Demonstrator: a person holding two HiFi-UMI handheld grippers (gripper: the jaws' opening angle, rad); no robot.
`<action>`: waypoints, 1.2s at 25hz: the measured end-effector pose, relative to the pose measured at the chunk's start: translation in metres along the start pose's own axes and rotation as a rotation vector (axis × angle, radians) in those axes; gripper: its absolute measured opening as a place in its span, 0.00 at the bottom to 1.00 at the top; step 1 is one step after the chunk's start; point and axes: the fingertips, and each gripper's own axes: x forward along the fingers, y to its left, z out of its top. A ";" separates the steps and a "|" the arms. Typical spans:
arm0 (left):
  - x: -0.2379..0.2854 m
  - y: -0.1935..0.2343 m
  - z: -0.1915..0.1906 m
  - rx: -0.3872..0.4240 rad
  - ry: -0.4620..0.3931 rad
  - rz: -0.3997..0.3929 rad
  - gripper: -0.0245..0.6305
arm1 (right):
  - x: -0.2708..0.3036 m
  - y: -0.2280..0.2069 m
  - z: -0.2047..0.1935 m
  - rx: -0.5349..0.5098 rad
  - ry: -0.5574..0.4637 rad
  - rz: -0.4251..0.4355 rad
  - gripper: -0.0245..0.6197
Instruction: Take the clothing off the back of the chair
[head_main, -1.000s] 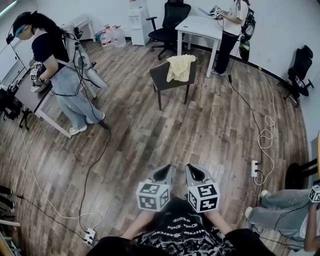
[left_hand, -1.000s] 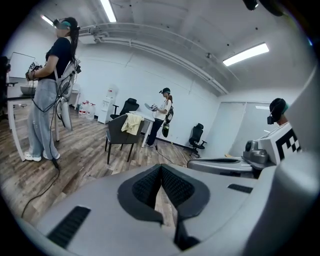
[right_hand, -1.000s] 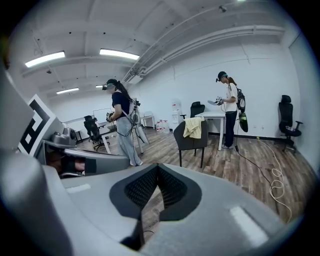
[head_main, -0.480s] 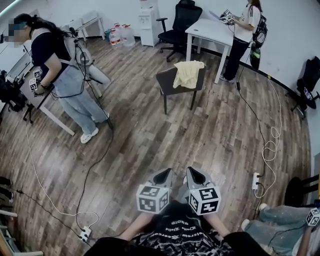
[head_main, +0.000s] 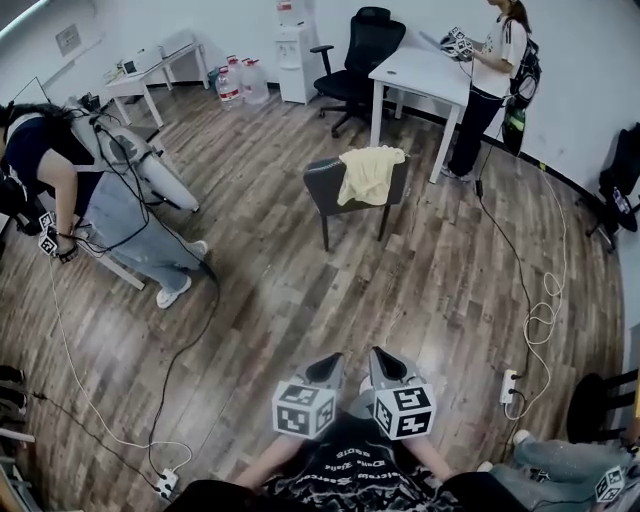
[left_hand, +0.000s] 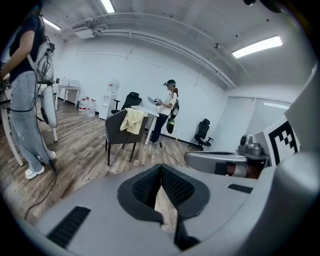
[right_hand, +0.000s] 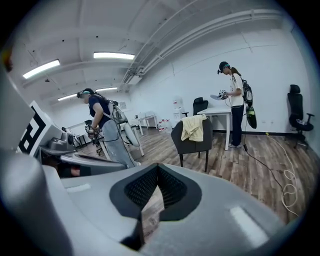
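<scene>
From above, the head view shows the left tongs (head_main: 333, 360) and the right tongs (head_main: 380, 357) side by side, low in the picture, over the wooden floor (head_main: 300, 290). Only this view shows the white power strip (head_main: 508, 386) on the floor at the right. The two gripper views look level across the room instead and show the long ceiling lamps (right_hand: 114, 55), which the head view does not have.

Both tongs are closed, their ribbed pads meeting at the tips, and nothing is between them. They touch nothing.

The yellow garment (head_main: 368, 172) hangs over the back of the dark chair (head_main: 325, 185), well apart from both tongs. The chair stands near a white surface (head_main: 420, 72).

Compared with a second ago, the chair and the power strip lie lower in the head view. The person at the left (head_main: 60, 190) is bent deeper and stands closer to the picture's edge. The tongs are closed as before, and the garment has not moved from the chair.
</scene>
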 end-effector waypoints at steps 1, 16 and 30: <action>0.006 0.000 0.004 -0.002 0.001 0.001 0.05 | 0.004 -0.005 0.002 -0.001 0.003 0.002 0.04; 0.101 0.005 0.057 -0.120 -0.021 0.072 0.05 | 0.053 -0.093 0.041 -0.046 0.059 0.071 0.04; 0.152 -0.016 0.081 -0.149 -0.025 0.114 0.05 | 0.071 -0.150 0.057 -0.056 0.074 0.134 0.04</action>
